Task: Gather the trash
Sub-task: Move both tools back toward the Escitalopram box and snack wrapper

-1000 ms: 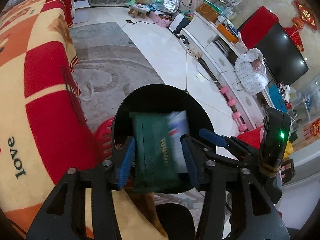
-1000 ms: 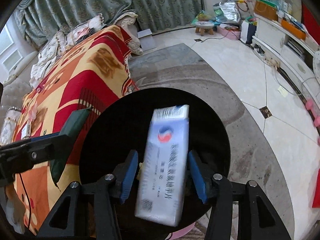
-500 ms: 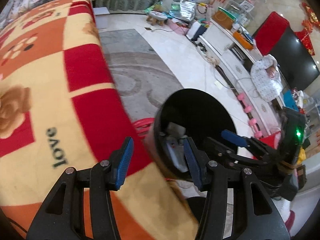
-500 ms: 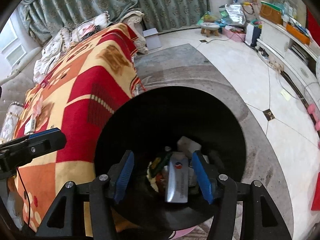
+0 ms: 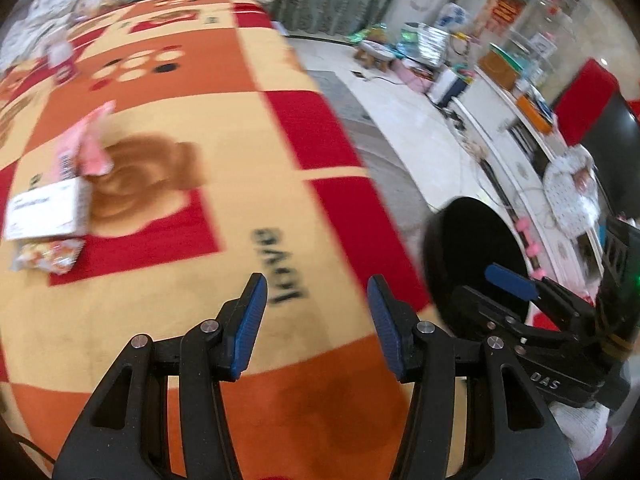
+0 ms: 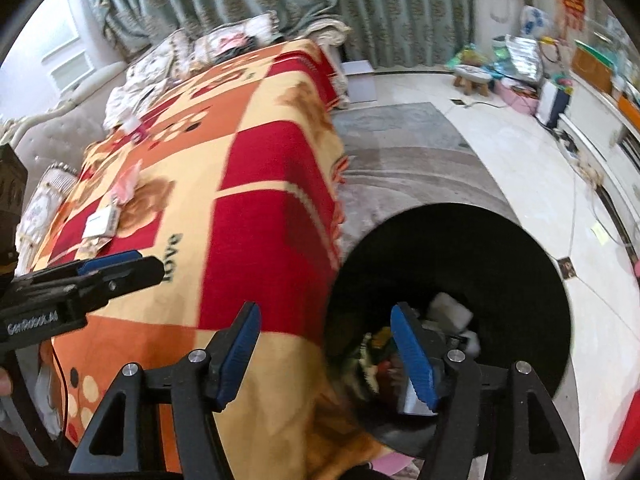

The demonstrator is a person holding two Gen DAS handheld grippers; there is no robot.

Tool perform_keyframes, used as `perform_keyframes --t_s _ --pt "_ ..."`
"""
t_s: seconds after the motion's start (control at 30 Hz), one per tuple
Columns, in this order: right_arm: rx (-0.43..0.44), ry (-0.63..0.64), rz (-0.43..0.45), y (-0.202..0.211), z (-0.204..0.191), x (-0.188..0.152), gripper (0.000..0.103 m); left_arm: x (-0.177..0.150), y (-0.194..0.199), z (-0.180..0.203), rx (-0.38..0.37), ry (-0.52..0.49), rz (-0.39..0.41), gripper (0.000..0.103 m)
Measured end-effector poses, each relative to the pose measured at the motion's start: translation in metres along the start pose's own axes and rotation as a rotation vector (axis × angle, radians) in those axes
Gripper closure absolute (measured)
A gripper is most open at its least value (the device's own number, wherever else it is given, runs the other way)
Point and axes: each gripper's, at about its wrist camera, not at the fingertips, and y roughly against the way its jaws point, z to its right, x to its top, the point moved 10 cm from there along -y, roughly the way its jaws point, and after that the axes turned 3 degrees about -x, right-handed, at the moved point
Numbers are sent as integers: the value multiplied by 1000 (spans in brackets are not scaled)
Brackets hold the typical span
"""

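Note:
My left gripper (image 5: 314, 320) is open and empty over the red, orange and yellow blanket (image 5: 224, 160). At the far left of it lie a white box (image 5: 42, 212), a pink wrapper (image 5: 86, 148) and a snack packet (image 5: 48, 254). My right gripper (image 6: 324, 350) is open and empty at the left rim of the black trash bin (image 6: 460, 248); dropped trash (image 6: 448, 312) lies inside. The bin also shows at the right in the left wrist view (image 5: 472, 240). The same box (image 6: 100, 222) and pink wrapper (image 6: 126, 184) show in the right wrist view.
The blanket (image 6: 256, 184) hangs down next to the bin. A grey rug (image 6: 400, 152) and pale tiled floor (image 6: 520, 152) lie beyond. A low white cabinet (image 5: 516, 120) with clutter runs along the right wall. Pillows (image 6: 224, 40) are at the far end.
Both grippers let go of their items into the bin. Both have swung left, the left one out over the blanket toward the remaining trash, the right one to the bin's left rim.

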Motion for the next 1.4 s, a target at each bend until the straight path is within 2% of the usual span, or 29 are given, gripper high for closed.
perform_keyframes --t_s 0.3,0.5,0.6,0.73,0.93,1.03,1.1,1.2,1.4 --pt "84 116 -39 -24 -76 1 35 -6 32 -108 110 152 47 52" --pt "126 179 -62 -38 -118 3 34 8 39 -162 174 222 67 52" --pt "142 196 -65 -40 -132 4 33 14 27 -172 181 222 46 52" --pt "152 222 -69 -40 -146 4 33 27 22 -176 205 188 62 52" --pt "158 245 -71 -42 -159 7 32 31 22 -184 148 154 41 52" --pt "166 247 -79 -46 -166 7 32 17 18 -201 201 151 -40 53" --pt "172 252 -81 -48 -171 8 32 13 25 -207 185 149 -19 53" --pt "185 262 -81 -51 -180 9 31 5 37 -225 207 194 -20 53" --pt "211 286 -88 -59 -203 15 31 0 56 -251 279 243 -17 53"
